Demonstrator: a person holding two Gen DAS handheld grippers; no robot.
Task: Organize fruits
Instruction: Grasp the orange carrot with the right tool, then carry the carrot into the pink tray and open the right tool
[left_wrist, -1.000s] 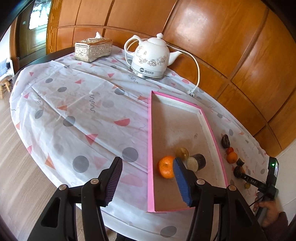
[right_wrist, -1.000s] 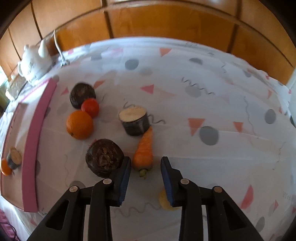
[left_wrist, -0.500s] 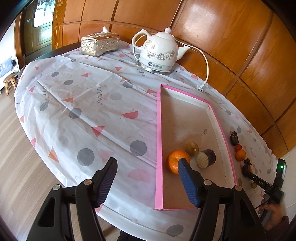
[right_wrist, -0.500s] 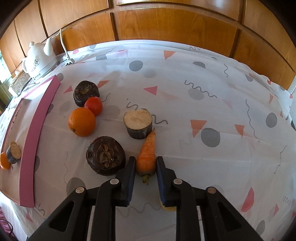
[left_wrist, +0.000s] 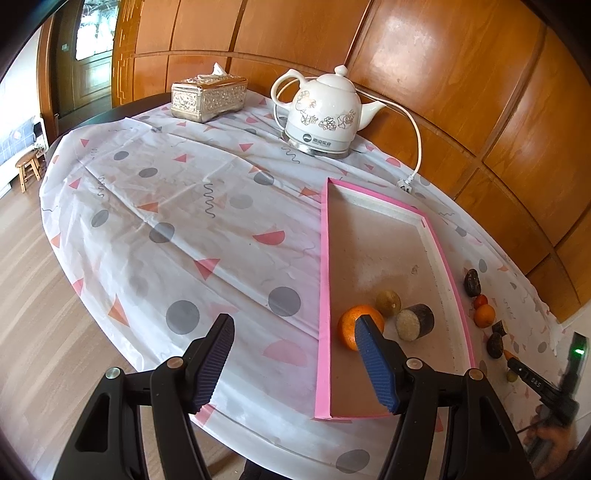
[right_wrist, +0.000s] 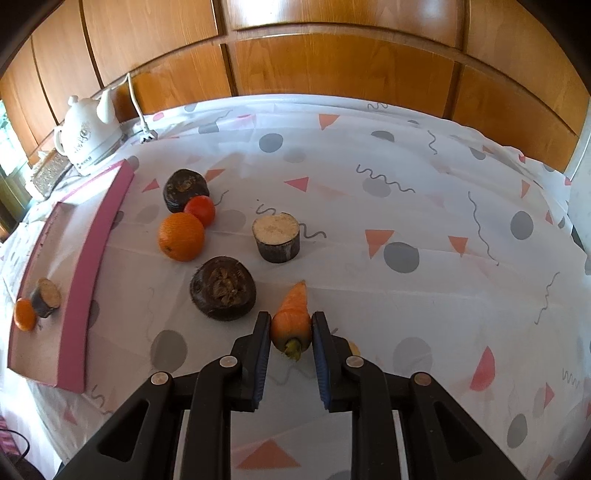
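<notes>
R wrist view: my right tongs (right_wrist: 291, 334) are closed on the small orange carrot w/ green stub (right_wrist: 292, 320). Pads press both sides of its thick end, lower centre of frame; tip points away, up-frame. Cannot tell if the carrot is off the white patterned tablecloth (right_wrist: 406, 206).

Up-left of the tongs: dark round rough-skinned fruit (right_wrist: 222, 288); above it the dark cut cylinder w/ pale top (right_wrist: 276, 239); further left the big orange (right_wrist: 181, 237), small red tomato (right_wrist: 200, 210) and another dark round fruit (right_wrist: 185, 190).

L wrist view: my left tongs (left_wrist: 291, 363) gape wide, holding nothing, bottom centre, over the left rim of the pink-edged cardboard tray (left_wrist: 324, 295). In the tray, an orange mandarin (left_wrist: 359, 325) sits just behind my right pad.
</notes>
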